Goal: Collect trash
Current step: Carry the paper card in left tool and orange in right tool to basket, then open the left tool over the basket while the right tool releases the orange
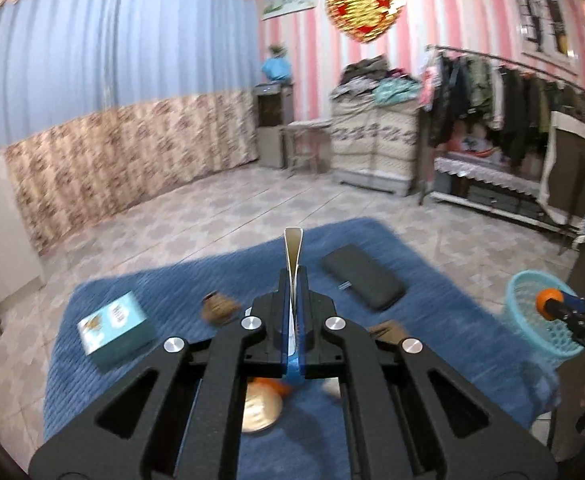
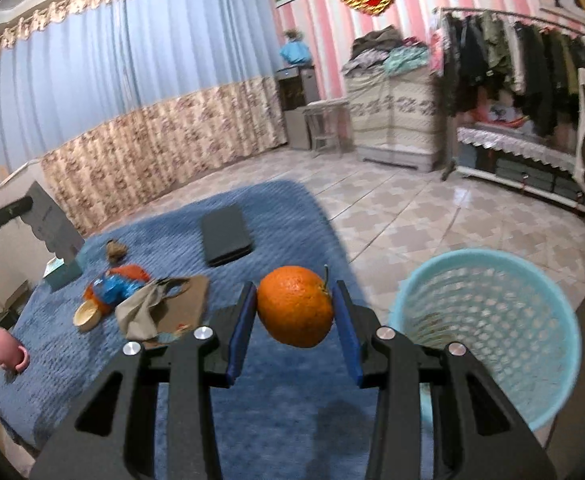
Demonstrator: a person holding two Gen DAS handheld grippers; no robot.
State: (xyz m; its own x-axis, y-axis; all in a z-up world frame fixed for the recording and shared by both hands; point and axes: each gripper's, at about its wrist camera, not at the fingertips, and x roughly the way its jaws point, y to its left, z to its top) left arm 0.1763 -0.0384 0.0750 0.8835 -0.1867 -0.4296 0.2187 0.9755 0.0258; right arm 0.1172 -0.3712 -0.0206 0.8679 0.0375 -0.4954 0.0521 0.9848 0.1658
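My left gripper (image 1: 292, 280) is shut on a thin white card or wrapper (image 1: 293, 252) that sticks up edge-on between its jaws, above the blue-covered table (image 1: 432, 320). My right gripper (image 2: 295, 304) is shut on an orange (image 2: 295, 306) and holds it above the table's right edge, just left of the light-blue mesh trash basket (image 2: 492, 332). The right gripper with the orange (image 1: 548, 300) also shows in the left wrist view, over the basket (image 1: 532, 320). A crumpled brown wrapper (image 2: 156, 308), a blue and orange packet (image 2: 116, 284) and a small brown scrap (image 2: 115, 250) lie on the table.
On the table lie a black case (image 2: 226, 234), a teal box (image 1: 114, 330), a round yellow lid (image 2: 86, 316) and a pink cup (image 2: 8, 350). A clothes rack (image 2: 524, 80) and a cabinet (image 2: 392, 108) stand across the tiled floor.
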